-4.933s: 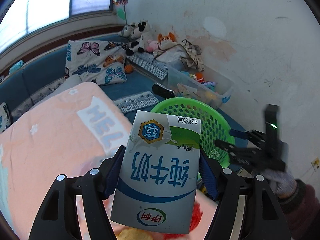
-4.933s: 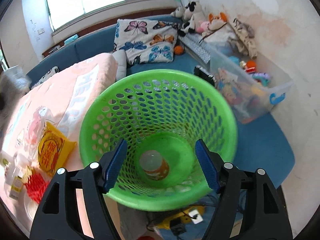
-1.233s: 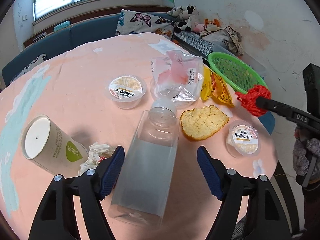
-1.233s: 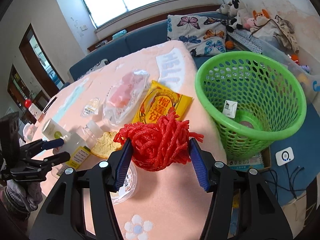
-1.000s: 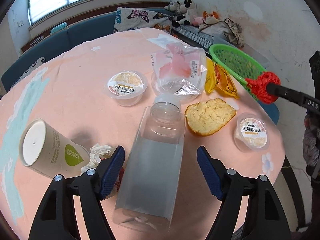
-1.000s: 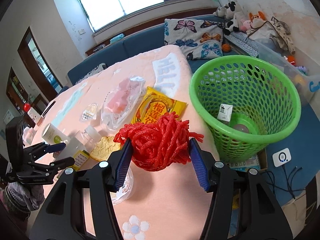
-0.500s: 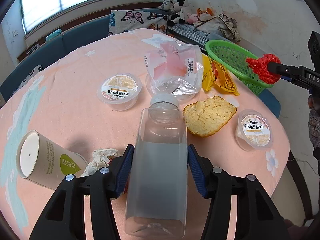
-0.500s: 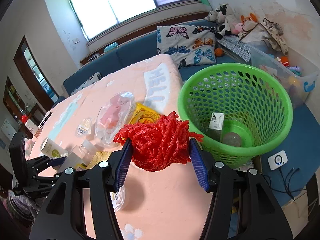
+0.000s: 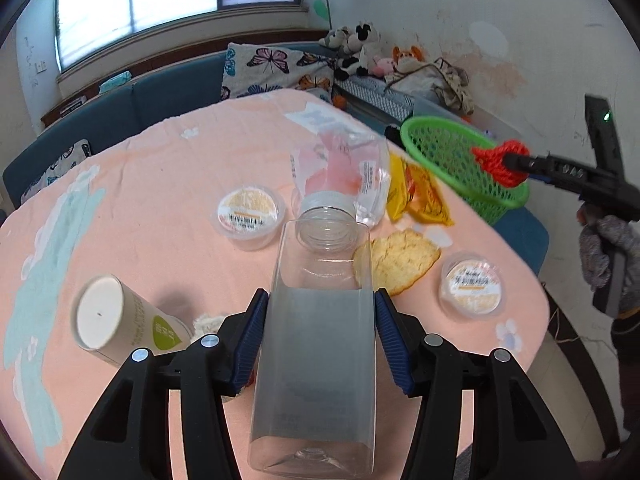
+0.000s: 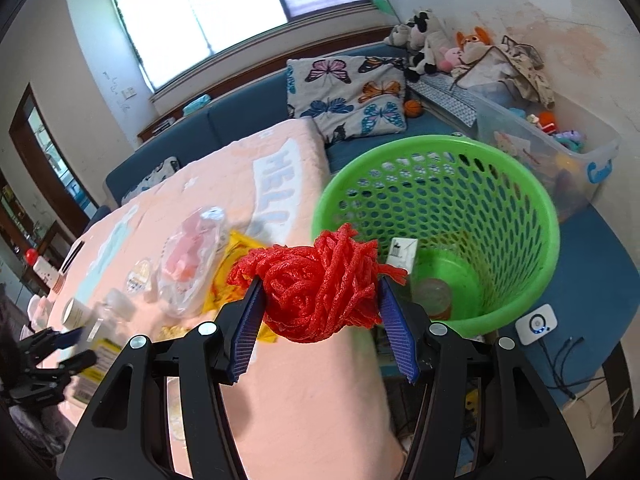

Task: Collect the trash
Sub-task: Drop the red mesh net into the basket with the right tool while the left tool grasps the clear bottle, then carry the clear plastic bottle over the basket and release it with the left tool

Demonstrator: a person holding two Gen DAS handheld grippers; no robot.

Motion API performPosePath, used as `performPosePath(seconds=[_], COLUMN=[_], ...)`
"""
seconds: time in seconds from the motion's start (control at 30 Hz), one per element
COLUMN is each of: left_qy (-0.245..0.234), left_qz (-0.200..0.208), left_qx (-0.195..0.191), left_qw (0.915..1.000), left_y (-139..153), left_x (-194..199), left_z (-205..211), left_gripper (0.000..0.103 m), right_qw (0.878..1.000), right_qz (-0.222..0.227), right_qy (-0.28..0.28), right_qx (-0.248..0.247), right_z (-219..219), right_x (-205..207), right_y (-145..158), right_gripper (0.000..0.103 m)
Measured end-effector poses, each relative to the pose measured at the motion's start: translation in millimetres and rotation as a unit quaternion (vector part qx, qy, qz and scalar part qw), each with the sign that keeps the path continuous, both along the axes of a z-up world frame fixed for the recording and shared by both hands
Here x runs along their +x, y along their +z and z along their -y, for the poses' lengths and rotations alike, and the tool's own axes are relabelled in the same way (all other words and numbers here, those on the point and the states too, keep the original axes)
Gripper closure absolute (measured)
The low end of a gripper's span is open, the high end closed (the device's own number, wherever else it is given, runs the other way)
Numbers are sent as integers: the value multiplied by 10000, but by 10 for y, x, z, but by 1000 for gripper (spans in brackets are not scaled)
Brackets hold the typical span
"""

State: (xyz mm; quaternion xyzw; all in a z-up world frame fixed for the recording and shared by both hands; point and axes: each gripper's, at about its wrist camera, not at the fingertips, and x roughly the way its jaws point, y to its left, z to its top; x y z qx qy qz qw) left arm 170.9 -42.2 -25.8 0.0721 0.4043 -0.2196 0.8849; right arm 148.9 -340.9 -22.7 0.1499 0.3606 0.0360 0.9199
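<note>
Left gripper [image 9: 320, 332] clamped on clear plastic bottle [image 9: 318, 344], cap pointing away, over table [image 9: 160, 184]; right gripper [image 10: 320, 322] squeezing red mesh wad [image 10: 316, 292] just beside green basket [image 10: 532, 200]

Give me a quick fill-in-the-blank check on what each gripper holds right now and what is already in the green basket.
1. The left gripper is shut on a clear plastic ____ with a white cap.
2. The right gripper is clamped on a bundle of ____ foam netting.
3. The green perforated plastic basket stands beside the ____ tablecloth.
4. Inside the basket a white ____ leans against its wall.

Missing words: bottle; red; pink; carton
</note>
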Motion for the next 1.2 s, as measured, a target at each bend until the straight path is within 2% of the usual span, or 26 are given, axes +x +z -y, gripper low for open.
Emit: performPosePath(seconds=[0.43,0.57,0.8,1.2], left_qy=[-319,-460,-640,-1065], left_qz=[457,551,515,404], left_qx=[-195,-237,-307,-145], left_qw=[9983,9971,9962,9934], left_y=[532,662,775,799], left_x=[54,129,336,685], left_z=[385,577,903,1803], left_gripper=[51,51,51,51], right_qw=[9977,9967,9964,9964], right_qz=[-209,-315,-426,-373], right_qy=[-424,-483,-594,-626], right_qx=[-495,-571,-427,-444], right_z=[417,568,786,981], right_x=[270,366,448,245], right_y=[-72,-149,-290,-324], right_gripper=[42,36,26,26])
